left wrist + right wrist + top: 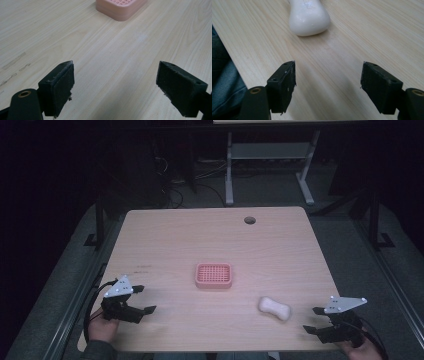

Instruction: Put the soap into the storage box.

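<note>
Soap bar, white, lies flat on table just ahead of right gripper, untouched; jaws wide, nothing between. Left gripper also wide and empty, hovering low over bare wood. Pink soap dish ahead of it, apart.

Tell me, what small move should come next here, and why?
Probably ease the right gripper forward to the white soap. Its fingers stand open and empty, the soap lies loose on the table just ahead, and the pink soap dish sits empty.
</note>
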The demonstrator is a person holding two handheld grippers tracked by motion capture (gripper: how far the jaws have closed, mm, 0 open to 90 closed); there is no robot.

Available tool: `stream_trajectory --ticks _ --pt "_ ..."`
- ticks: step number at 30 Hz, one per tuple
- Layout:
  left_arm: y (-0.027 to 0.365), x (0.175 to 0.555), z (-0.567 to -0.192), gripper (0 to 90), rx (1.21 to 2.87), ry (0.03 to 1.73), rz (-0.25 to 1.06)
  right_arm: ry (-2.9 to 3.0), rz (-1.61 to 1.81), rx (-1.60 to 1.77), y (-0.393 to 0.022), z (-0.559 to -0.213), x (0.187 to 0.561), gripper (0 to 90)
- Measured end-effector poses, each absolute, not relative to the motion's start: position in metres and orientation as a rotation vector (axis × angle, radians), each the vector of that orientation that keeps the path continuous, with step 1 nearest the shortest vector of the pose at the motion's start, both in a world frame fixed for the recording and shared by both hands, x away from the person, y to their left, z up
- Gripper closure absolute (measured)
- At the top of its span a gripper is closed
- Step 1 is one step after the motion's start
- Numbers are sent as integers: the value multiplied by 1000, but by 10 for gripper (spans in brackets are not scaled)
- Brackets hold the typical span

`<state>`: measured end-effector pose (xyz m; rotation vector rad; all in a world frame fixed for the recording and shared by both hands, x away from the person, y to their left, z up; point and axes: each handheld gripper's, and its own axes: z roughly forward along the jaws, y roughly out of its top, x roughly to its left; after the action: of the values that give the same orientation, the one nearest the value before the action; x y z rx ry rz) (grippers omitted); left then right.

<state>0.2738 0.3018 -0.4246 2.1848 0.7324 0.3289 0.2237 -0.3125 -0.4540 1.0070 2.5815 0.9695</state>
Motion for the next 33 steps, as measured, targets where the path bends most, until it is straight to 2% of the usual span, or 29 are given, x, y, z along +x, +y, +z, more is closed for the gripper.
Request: stream_trajectory --ticks 33 --pt "303 273 -423 148 2173 737 332 2709 862 847 -266 -434 249 252"
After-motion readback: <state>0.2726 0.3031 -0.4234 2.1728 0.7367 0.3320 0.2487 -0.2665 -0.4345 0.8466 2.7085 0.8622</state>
